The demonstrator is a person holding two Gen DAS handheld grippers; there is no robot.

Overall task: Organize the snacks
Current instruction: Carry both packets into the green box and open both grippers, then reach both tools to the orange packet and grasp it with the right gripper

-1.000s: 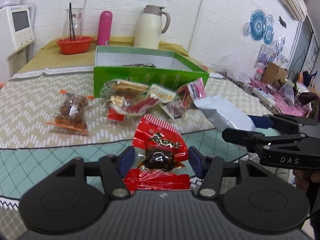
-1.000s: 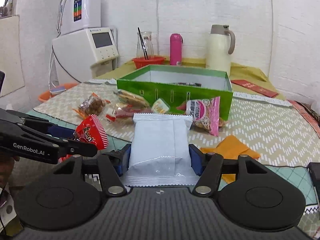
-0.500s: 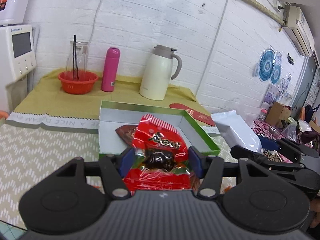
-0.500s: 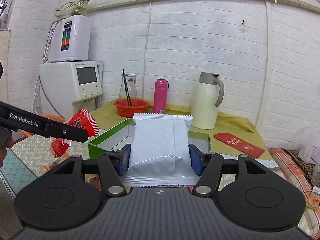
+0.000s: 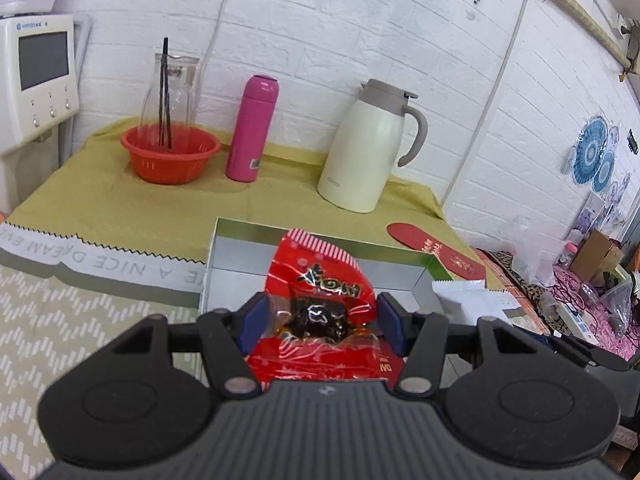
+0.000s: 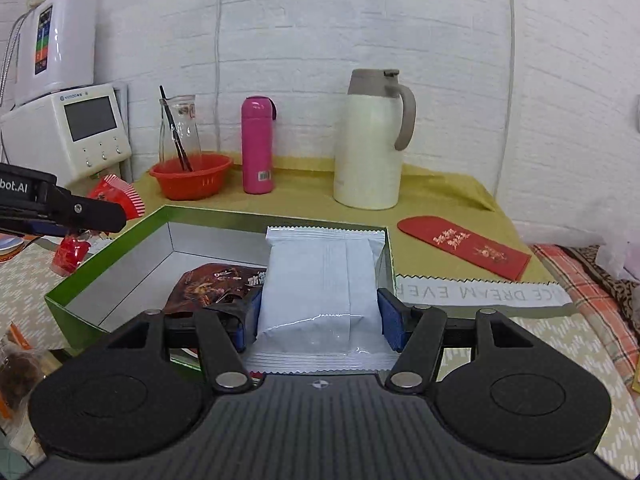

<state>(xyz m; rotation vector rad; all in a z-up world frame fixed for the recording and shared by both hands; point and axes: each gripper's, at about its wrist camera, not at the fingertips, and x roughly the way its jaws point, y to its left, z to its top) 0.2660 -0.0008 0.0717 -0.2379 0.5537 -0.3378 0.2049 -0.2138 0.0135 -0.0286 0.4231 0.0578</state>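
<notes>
My left gripper [image 5: 320, 322] is shut on a red snack packet [image 5: 320, 296] with a striped top, held above the green box [image 5: 248, 228] with its grey inside. The same packet [image 6: 116, 196] and the left gripper [image 6: 92, 216] appear at the left of the right wrist view, over the box's left wall. My right gripper [image 6: 320, 322] is shut on a white foil packet [image 6: 324, 280], which hangs over the open green box [image 6: 104, 256]. A dark red snack bag [image 6: 208, 284] lies on the box floor. The white packet [image 5: 468, 300] also shows right of the box.
Behind the box stand an orange basin [image 5: 170, 156] with a glass jar, a pink flask [image 5: 252, 128] and a cream thermos jug [image 5: 368, 148]. A red envelope [image 6: 464, 246] lies right of the box. More snacks [image 6: 16, 364] lie at the lower left. A white appliance [image 6: 68, 128] stands at the left.
Both grippers have moved forward from the snack pile and risen, each keeping its packet. They now hover over the green box, which has come closer.
</notes>
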